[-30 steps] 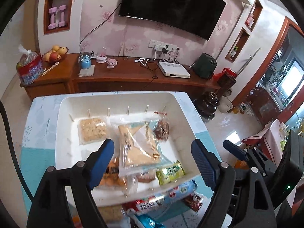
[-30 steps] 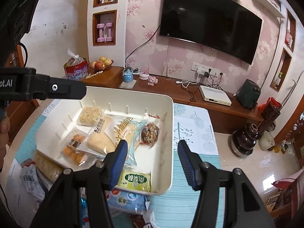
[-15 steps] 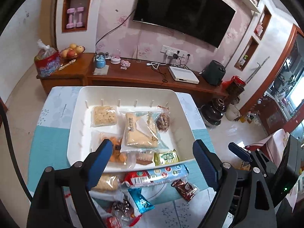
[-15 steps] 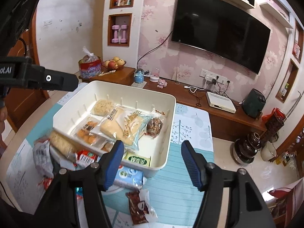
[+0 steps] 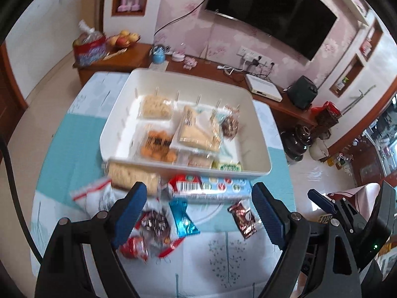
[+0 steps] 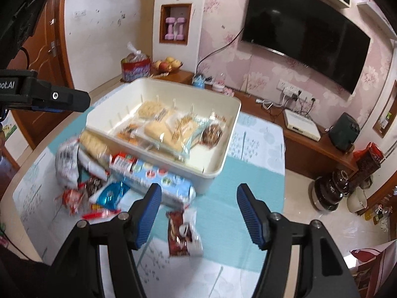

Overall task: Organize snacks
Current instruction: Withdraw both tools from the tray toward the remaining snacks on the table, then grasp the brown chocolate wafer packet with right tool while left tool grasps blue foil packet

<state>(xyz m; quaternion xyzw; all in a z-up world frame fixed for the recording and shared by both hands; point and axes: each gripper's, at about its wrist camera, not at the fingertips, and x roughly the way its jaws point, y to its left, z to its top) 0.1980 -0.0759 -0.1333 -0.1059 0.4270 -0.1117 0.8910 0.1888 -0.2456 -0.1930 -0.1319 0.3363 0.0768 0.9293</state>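
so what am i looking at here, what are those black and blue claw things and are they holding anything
Those are two hand-held grippers, one in each of a person's hands, each with a fisheye camera looking along its blue-padded fingers. One picture is from the left gripper, the other from the right gripper. Both are open and hold nothing. Ahead, on a table with a blue and white cloth, sits a white bin with several snack packs already inside. More snacks lie loose in front of it: a long blue pack, a brown pack and a small heap of wrappers.
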